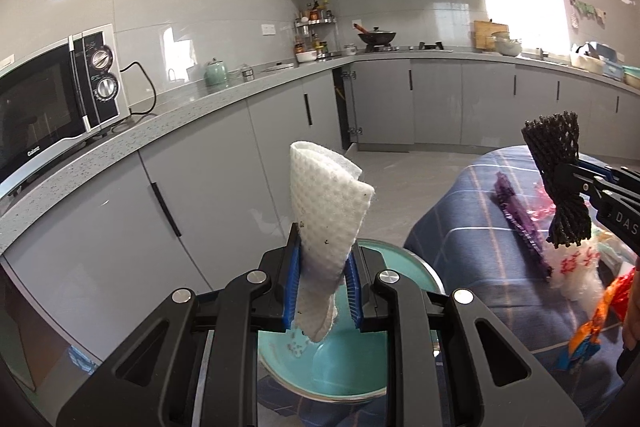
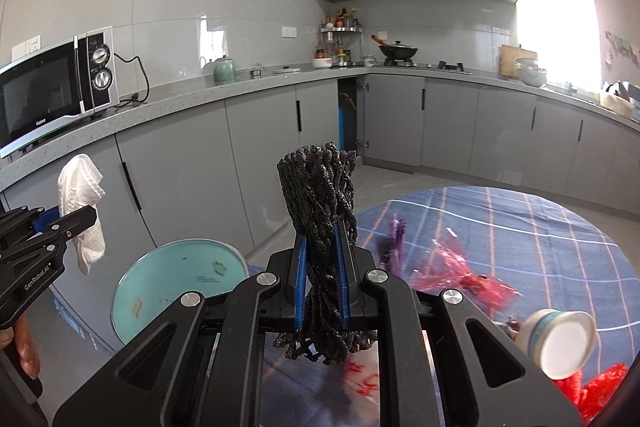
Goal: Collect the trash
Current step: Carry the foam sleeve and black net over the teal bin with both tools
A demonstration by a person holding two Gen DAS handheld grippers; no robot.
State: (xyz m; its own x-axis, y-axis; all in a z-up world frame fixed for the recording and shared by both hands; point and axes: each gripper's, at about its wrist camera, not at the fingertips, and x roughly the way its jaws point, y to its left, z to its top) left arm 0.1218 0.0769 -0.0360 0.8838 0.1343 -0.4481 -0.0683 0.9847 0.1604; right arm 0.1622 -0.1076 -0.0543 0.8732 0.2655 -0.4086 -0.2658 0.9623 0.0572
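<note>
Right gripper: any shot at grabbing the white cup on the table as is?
Probably not yet. The right gripper is shut on the black foam net, so its jaws are occupied. The white cup lies on its side nearby with nothing in between.

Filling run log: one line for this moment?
left gripper: shut on white tissue | right gripper: shut on black foam net | bin: open

Both fisheyes riding the grippers, tilted slightly down toward the same kitchen corner. Left view close above the teal bin [image 1: 400, 267]; right view further right, over the table [image 2: 560, 227]. Each catching the other.
</note>
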